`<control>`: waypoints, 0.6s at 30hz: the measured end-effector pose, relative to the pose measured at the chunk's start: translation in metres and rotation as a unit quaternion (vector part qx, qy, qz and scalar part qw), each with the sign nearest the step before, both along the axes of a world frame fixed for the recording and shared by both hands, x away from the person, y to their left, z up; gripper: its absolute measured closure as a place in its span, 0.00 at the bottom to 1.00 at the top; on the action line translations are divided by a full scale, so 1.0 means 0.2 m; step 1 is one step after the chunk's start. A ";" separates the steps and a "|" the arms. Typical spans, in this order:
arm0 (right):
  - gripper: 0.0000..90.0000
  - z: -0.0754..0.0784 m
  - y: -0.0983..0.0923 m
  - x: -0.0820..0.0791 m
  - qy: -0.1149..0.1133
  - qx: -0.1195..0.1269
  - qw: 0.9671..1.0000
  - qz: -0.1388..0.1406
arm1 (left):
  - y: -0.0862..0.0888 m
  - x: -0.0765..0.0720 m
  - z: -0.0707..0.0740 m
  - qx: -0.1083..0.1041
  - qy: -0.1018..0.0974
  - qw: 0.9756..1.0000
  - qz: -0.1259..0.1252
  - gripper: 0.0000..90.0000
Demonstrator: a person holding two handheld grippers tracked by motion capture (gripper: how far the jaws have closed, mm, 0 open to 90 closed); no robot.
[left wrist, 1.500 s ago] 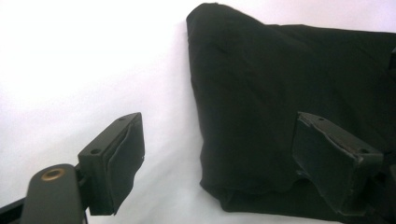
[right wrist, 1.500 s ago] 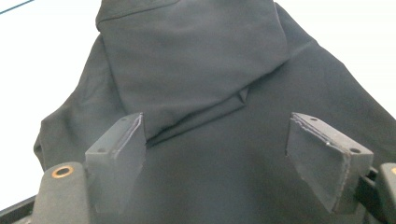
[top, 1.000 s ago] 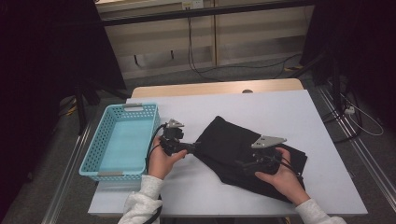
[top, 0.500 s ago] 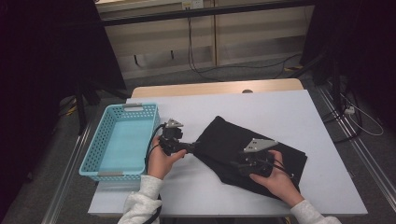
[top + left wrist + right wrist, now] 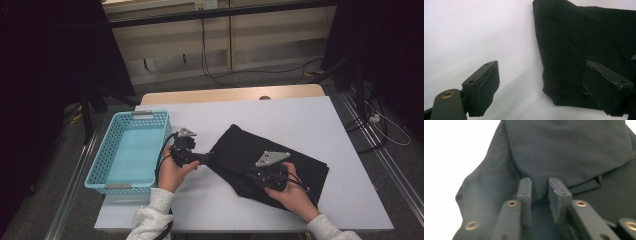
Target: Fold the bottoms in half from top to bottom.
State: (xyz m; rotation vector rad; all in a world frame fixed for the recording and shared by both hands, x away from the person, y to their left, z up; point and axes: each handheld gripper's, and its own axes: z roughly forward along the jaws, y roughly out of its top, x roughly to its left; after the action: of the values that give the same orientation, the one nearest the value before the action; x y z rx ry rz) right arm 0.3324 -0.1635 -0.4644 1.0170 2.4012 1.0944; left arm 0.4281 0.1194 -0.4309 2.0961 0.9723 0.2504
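right hand-held gripper (image 5: 248, 174) moved left onto one black cloth (image 5: 300, 162).

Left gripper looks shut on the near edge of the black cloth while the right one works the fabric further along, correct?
Not quite. The left gripper is open: in the left gripper view its jaws stand wide apart, one over bare table, one over the black cloth edge. The right gripper is on the fabric, as you said.
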 end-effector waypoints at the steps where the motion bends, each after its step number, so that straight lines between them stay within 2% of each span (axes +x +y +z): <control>1: 0.89 0.00 0.00 0.00 0.000 0.001 1.000 0.000 | 0.00 0.00 0.00 0.000 0.000 1.000 0.000 0.16; 3: 0.96 0.00 -0.01 0.00 -0.002 0.006 1.000 0.002 | 0.00 0.00 0.00 -0.001 0.002 1.000 0.000 0.16; 9: 0.98 0.03 -0.03 -0.01 -0.008 0.008 1.000 0.008 | 0.00 0.00 0.01 -0.005 0.000 1.000 0.001 0.16; 13: 0.98 0.09 -0.09 -0.03 -0.016 0.017 1.000 0.006 | 0.00 0.00 0.01 -0.007 -0.002 1.000 0.002 0.16; 15: 0.98 0.10 -0.11 -0.05 -0.009 0.023 1.000 0.007 | 0.00 0.00 0.01 -0.006 0.000 1.000 -0.002 0.16; 18: 0.98 0.10 -0.13 -0.07 -0.007 0.017 1.000 0.013 | -0.01 0.00 0.02 -0.004 -0.001 1.000 -0.003 0.16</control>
State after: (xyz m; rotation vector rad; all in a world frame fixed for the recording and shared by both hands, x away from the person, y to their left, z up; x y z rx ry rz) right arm 0.3177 -0.1888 -0.4453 0.9868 2.3990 1.1508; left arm 0.4280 0.1181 -0.4278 2.0919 0.9638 0.2444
